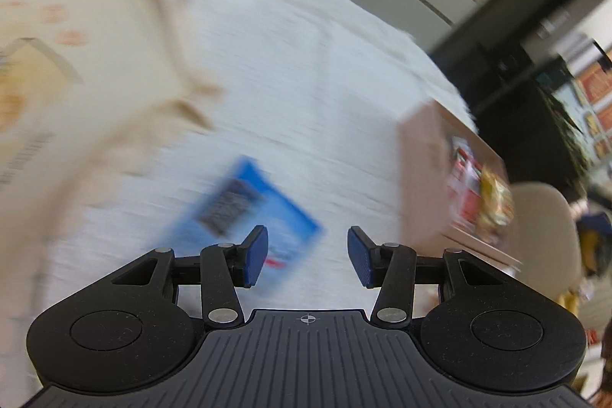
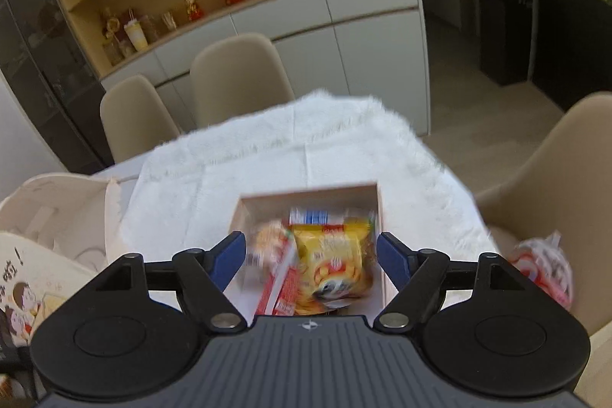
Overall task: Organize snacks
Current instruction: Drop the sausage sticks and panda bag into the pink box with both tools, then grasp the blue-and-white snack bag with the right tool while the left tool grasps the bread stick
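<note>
My left gripper (image 1: 308, 257) is open and empty, just above a blue snack packet (image 1: 244, 213) lying flat on the white tablecloth (image 1: 306, 71); this view is blurred. An open wooden box (image 1: 424, 178) with snacks stands to its right. In the right wrist view my right gripper (image 2: 310, 259) is open and empty above the same box (image 2: 310, 195), which holds a yellow packet (image 2: 332, 262), a red-and-white packet (image 2: 277, 278) and a white-and-blue packet (image 2: 310, 217).
A large cream cardboard carton (image 1: 76, 37) stands at the left; it also shows in the right wrist view (image 2: 57, 217). A red-and-white bag (image 2: 547, 270) lies at the right. Beige chairs (image 2: 237, 79) and a cabinet stand behind the table.
</note>
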`<state>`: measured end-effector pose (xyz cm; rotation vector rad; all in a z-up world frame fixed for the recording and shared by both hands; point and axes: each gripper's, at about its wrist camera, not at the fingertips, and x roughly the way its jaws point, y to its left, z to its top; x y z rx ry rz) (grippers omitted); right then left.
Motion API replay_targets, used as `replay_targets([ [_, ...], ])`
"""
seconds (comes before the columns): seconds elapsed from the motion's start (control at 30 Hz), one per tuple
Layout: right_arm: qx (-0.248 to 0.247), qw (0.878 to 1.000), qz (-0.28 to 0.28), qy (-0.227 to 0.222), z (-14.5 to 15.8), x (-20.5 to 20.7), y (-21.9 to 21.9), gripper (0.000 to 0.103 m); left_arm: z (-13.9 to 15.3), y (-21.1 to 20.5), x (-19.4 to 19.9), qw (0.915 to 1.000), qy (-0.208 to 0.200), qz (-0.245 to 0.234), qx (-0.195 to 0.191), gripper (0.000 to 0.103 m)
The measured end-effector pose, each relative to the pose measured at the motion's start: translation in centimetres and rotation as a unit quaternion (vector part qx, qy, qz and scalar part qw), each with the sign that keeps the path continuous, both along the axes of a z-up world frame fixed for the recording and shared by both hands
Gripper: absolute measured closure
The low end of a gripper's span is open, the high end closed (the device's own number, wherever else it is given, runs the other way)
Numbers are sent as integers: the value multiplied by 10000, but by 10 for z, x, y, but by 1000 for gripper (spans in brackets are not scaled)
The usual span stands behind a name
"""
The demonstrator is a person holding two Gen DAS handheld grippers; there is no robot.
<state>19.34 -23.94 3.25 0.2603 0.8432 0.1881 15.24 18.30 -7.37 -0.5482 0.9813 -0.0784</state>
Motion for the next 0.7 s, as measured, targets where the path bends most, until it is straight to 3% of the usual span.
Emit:
replay_targets([
  [0.13, -256, 9975, 309, 580, -55, -17, 15, 27, -14, 35, -5, 9990, 15, 412, 146, 52],
  [0.23, -465, 9926, 518, 995, -96, -39, 30, 27, -29, 49, -2, 9989, 151, 431, 135, 52],
  [0.33, -285, 9884, 688, 1327, -126, -66, 39, 27, -43, 48, 2, 9988, 326, 321, 145, 52],
  [0.47, -209, 9866, 873, 1365, -141, -96, 45, 27, -44, 21, 1, 9989, 323, -219, 264, 52],
  [0.63, -373, 9861, 1055, 1226, -144, -116, 61, 27, -41, -31, -6, 9909, 256, -1134, 682, 52],
  [0.7, -347, 9850, 1235, 1152, -140, -123, 72, 27, -40, -44, -9, 9900, 263, -1315, 440, 52],
])
